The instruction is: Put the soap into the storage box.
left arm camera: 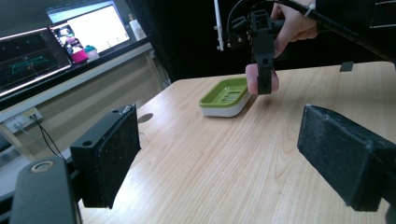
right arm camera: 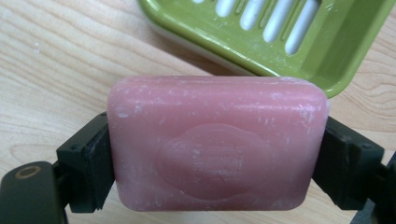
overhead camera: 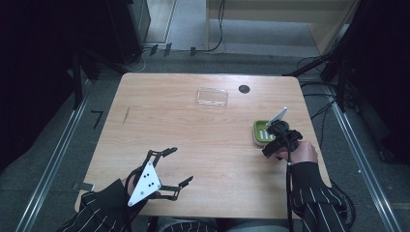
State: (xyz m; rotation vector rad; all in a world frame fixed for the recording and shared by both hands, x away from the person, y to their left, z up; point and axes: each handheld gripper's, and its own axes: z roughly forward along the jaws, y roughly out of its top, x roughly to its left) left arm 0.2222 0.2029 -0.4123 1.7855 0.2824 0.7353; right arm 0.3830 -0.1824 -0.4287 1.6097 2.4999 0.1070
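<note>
Right gripper (right arm camera: 217,154) clamped on a pink soap bar (right arm camera: 217,142), one jaw pressed to each short end. Bar rounded at the corners, matte and scuffed with pale chalky marks, an oval stamp pressed into its broad face. Held just above the wooden table (overhead camera: 193,145), near the right edge, beside the near rim of a green soap dish (right arm camera: 280,42) with white slots in its floor and a white base under it. Left gripper (overhead camera: 175,166) wide open and holding nothing, low at the near left. Farther off, a clear plastic lid (overhead camera: 212,96) lying flat toward the far side.
</note>
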